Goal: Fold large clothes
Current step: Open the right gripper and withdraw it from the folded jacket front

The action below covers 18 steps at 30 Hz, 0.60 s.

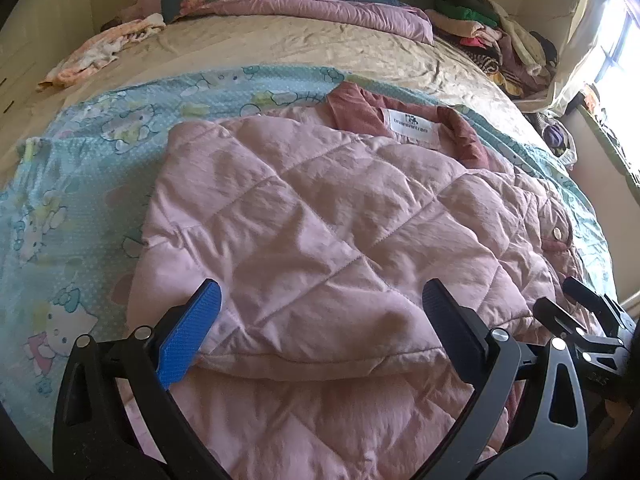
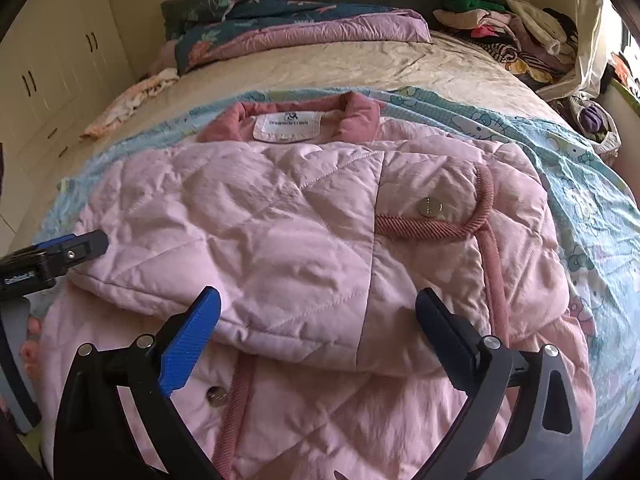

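A pink quilted jacket (image 1: 320,216) lies on the bed with its lower part folded up over its body; its darker pink collar and white label (image 1: 410,126) point away from me. My left gripper (image 1: 322,300) hovers open above the near fold edge, nothing between its fingers. In the right wrist view the same jacket (image 2: 304,232) shows a corded pocket flap with a metal snap (image 2: 429,206). My right gripper (image 2: 318,306) stands wide open over the fold edge, holding nothing. The left gripper's tip (image 2: 86,245) shows at the jacket's left side.
The jacket rests on a light blue cartoon-print sheet (image 1: 80,184) spread over a beige bedspread (image 1: 280,48). A purple quilt (image 1: 320,12) lies at the head. A heap of clothes (image 1: 488,32) is at the far right, a small peach garment (image 1: 100,52) far left.
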{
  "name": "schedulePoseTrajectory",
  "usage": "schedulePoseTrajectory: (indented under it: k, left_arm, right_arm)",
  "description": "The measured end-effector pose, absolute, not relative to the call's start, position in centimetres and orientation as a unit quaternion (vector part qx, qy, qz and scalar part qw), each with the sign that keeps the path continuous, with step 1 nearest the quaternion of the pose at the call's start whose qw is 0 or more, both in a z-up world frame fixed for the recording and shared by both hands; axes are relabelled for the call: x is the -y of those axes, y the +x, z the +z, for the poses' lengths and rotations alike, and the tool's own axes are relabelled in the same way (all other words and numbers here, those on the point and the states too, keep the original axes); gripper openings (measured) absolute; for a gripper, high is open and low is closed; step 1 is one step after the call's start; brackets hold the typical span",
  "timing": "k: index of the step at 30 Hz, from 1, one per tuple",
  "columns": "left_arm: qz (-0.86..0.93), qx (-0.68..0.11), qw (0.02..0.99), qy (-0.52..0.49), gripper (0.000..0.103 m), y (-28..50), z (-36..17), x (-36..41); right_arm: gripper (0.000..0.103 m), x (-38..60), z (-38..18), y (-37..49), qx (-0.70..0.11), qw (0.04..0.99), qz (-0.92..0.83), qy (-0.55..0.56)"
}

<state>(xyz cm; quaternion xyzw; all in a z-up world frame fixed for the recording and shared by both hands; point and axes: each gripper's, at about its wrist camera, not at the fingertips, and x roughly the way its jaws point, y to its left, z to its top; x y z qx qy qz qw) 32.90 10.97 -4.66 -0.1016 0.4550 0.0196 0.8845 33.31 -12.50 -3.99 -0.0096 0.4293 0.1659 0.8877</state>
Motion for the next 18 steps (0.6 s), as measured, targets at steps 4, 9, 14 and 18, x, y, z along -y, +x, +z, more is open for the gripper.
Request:
schedulePoseTrajectory:
  k: [4, 9, 14, 18]
  left_arm:
    - [0.021, -0.452, 0.885, -0.107, 0.095, 32.4, -4.1, -11.2]
    - [0.02, -0.447, 0.888, -0.109, 0.095, 31.8, -3.4, -11.2]
    - [0.022, -0.439, 0.891, -0.116, 0.095, 31.0, -2.2, -11.2]
    - [0.02, -0.427, 0.896, -0.117, 0.095, 30.1, -0.9, -11.0]
  right_arm:
    - [0.098, 12.6, -3.4, 32.6, -0.426, 0.889, 0.166, -0.009]
    - [0.099, 12.7, -2.6, 31.8, -0.42, 0.892, 0.165, -0.006]
    - [0.099, 13.1, -1.4, 31.1, -0.409, 0.897, 0.164, -0.004]
    - [0.099, 13.5, 0.0, 30.2, -0.395, 0.904, 0.164, 0.001]
